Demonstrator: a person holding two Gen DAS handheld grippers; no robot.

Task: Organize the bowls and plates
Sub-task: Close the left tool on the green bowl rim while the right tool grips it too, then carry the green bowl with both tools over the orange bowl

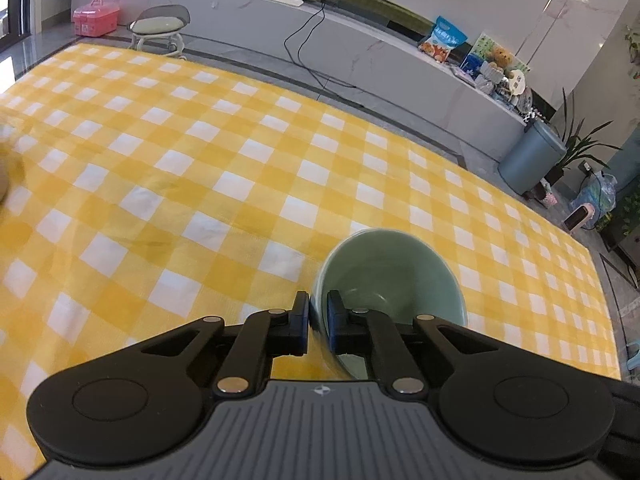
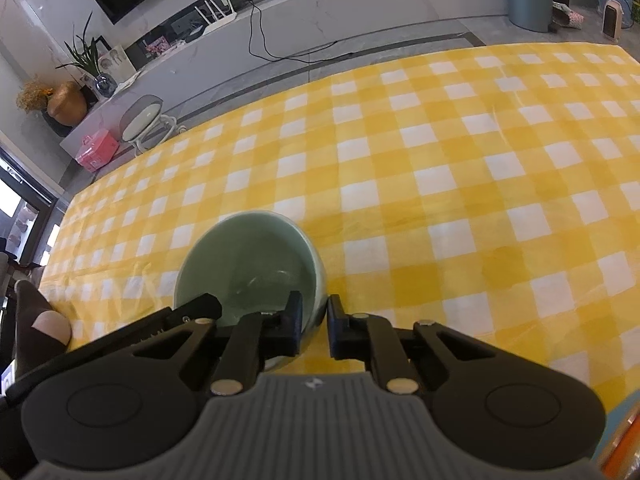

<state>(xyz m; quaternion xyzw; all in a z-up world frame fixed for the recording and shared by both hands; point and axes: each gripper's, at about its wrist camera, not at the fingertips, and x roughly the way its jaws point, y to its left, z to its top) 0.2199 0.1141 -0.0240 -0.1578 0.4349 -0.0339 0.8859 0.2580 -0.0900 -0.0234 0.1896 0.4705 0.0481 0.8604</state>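
A pale green bowl (image 1: 392, 276) is held above the yellow checked tablecloth (image 1: 200, 152). My left gripper (image 1: 318, 320) is shut on its left rim, one finger outside and one inside. In the right wrist view the same green bowl (image 2: 248, 264) is gripped at its right rim by my right gripper (image 2: 314, 320), one finger inside and one outside. The other gripper's black arm (image 2: 176, 316) shows at the bowl's near left edge. No plates show in either view.
The tablecloth (image 2: 440, 168) covers the whole table. A blurred pale object (image 1: 4, 168) lies at the far left edge. Beyond the table stand a low grey cabinet (image 1: 360, 52), a small stool (image 1: 160, 28), a pink box (image 1: 96, 16) and a grey bin (image 1: 528, 156).
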